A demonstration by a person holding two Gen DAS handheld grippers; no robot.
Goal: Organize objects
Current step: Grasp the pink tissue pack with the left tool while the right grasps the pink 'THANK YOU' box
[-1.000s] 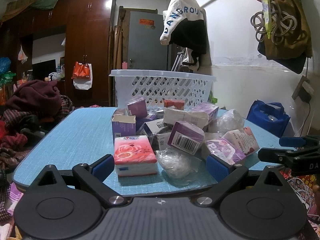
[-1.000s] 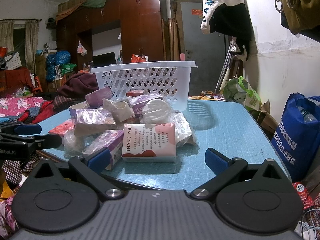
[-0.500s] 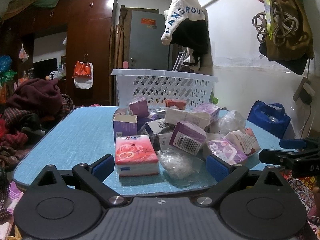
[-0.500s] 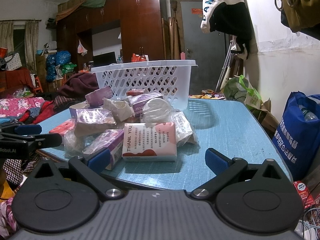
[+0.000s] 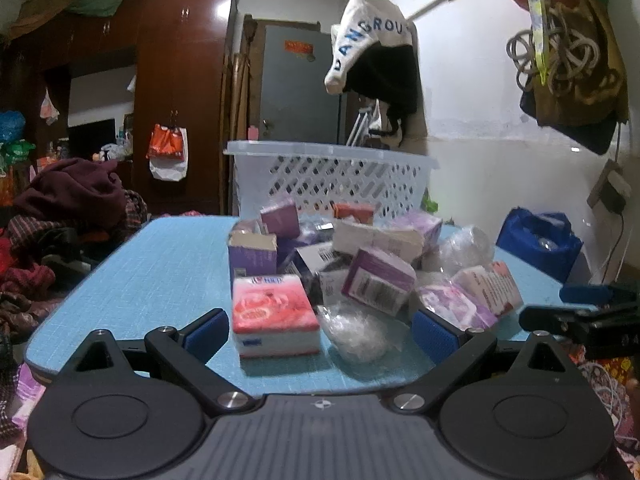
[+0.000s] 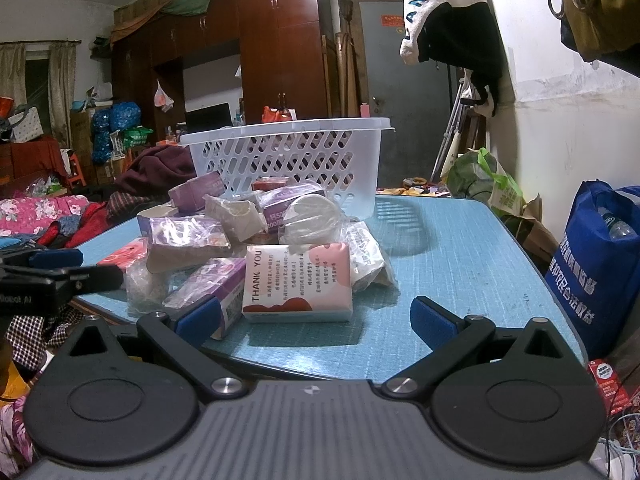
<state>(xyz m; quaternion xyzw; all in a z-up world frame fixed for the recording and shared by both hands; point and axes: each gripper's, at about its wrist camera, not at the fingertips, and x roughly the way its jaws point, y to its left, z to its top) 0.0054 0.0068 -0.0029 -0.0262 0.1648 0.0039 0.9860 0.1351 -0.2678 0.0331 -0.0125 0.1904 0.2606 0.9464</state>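
A pile of small packs and boxes lies on the blue table [image 5: 152, 264]. A pink tissue pack [image 5: 274, 320] sits nearest in the left wrist view, with a crumpled clear bag [image 5: 356, 330] and a purple box [image 5: 378, 278] beside it. My left gripper [image 5: 320, 330] is open and empty, its pads either side of the tissue pack and bag, just short of them. A white "THANK YOU" pack [image 6: 298, 284] lies nearest in the right wrist view. My right gripper [image 6: 316, 318] is open and empty at the table's front edge. A white slotted basket [image 5: 332, 178] stands behind the pile, also in the right wrist view [image 6: 288, 156].
A blue bag [image 6: 600, 268] stands on the floor right of the table. Clothes are heaped at the left [image 5: 72, 196]. A wardrobe [image 5: 180, 92] and a grey door [image 5: 300, 88] are behind. A garment [image 5: 376, 56] hangs on the wall.
The left gripper has edged slightly forward toward the pink tissue pack. The right gripper has barely moved. Both stay open.
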